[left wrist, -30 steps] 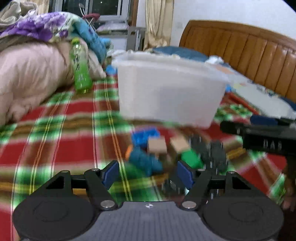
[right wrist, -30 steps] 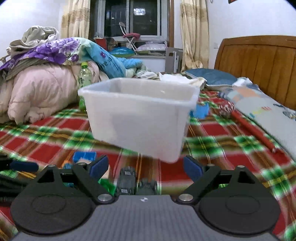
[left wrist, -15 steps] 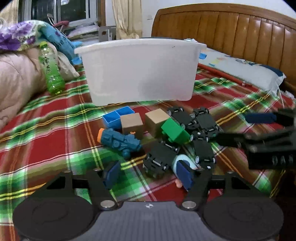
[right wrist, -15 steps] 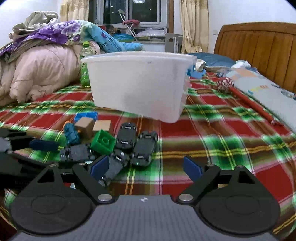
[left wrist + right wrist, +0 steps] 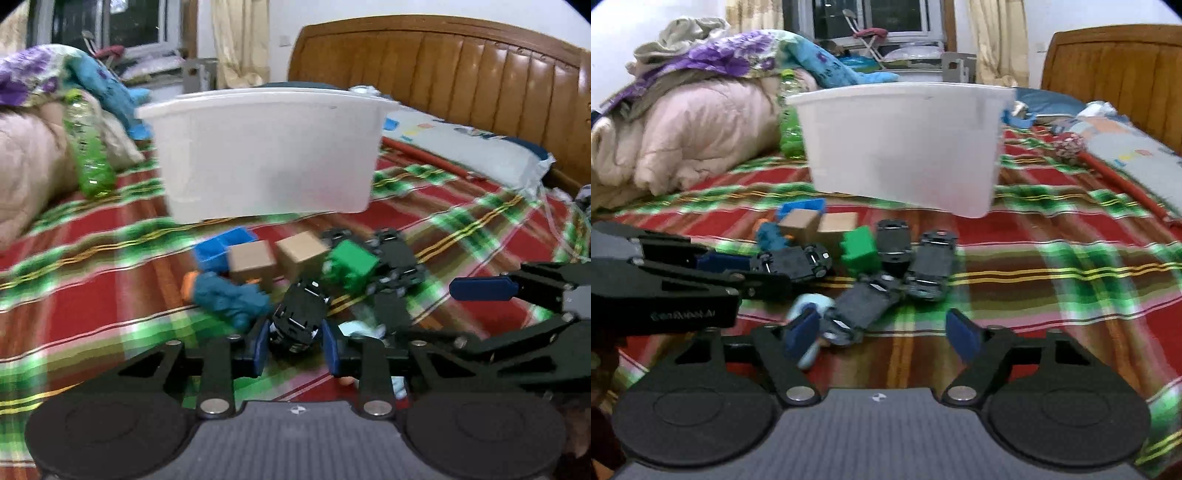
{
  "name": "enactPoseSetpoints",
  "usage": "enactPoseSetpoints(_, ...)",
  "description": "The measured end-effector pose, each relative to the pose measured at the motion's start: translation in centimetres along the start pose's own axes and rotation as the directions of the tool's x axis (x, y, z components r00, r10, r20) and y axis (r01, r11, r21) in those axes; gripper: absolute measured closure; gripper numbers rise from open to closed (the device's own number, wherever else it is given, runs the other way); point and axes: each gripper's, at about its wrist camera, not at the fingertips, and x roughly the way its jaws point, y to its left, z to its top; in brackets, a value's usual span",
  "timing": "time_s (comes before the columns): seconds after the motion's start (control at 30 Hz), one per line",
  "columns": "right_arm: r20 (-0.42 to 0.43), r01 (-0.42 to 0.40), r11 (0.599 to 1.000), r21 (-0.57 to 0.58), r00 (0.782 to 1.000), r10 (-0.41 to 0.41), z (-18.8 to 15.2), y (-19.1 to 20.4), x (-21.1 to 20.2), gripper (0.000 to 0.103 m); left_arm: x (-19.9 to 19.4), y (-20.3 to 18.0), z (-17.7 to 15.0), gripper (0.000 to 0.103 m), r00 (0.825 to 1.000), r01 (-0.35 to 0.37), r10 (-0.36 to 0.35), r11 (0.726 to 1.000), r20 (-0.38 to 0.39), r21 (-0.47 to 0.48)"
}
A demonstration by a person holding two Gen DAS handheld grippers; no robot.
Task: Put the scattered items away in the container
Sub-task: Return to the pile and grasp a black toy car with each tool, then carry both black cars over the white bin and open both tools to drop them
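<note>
On plaid bed (image 5: 92, 280), left claw (image 5: 293, 345) clamping black toy car (image 5: 299, 317); right claw (image 5: 882, 332) gaping wide; white bin (image 5: 266, 155) sitting at 12 o'clock.

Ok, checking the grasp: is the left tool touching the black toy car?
Touching: left wrist view shows the left tool's pads against the black toy car.

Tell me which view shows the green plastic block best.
The right wrist view: the green plastic block sits unobstructed mid-pile and fairly sharp, its stepped shape readable. The left wrist view also shows the block, but more motion-blurred, among the black toy cars.
</note>
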Motion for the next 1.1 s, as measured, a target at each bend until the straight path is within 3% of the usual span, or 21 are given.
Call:
enactPoseSetpoints(0.1,-0.012,-0.009,0.999,0.037,1.0,0.009,0.4,0.8,0.9,0.041,-0.4,0.9,-0.8,0.069,1.0,-0.029,0.029,0.999,-0.01,-0.03)
enactPoseSetpoints(0.27,-0.041,0.059,0.994,0.096,0.998,-0.055,1.0,1.5,2.7,0.045,-0.6,1.5,-1.6,0.069,1.0,-0.019,0.018,0.998,-0.019,-0.063)
enactPoseSetpoints(0.37,-0.05,0.102,0.994,0.036,0.994,-0.1,1.1,1.6,2.5,0.062,-0.5,0.9,-1.0,0.068,1.0,-0.004,0.004,0.999,-0.012,-0.045)
enactPoseSetpoints(0.53,-0.064,0.137,0.991,0.006,0.989,-0.136,0.3,0.4,2.3,0.064,0.4,0.2,-0.3,0.065,1.0,-0.007,0.007,1.0,-0.007,-0.026)
enactPoseSetpoints(0.7,-0.062,0.141,0.989,-0.053,0.988,-0.144,0.2,1.0,2.3,0.07,0.7,0.1,-0.5,0.069,1.0,0.014,-0.014,0.999,-0.011,-0.044)
enactPoseSetpoints(0.8,-0.06,0.107,0.994,-0.036,0.992,-0.109,0.6,0.9,1.6,0.07,-0.4,0.4,-0.4,0.069,1.0,0.012,-0.011,0.998,0.021,-0.058)
enactPoseSetpoints(1.1,0.063,0.097,0.995,-0.032,0.994,-0.094,4.2,0.9,-0.9,0.07,-3.8,1.9,4.0,0.069,0.99,0.011,0.004,0.995,0.142,-0.103)
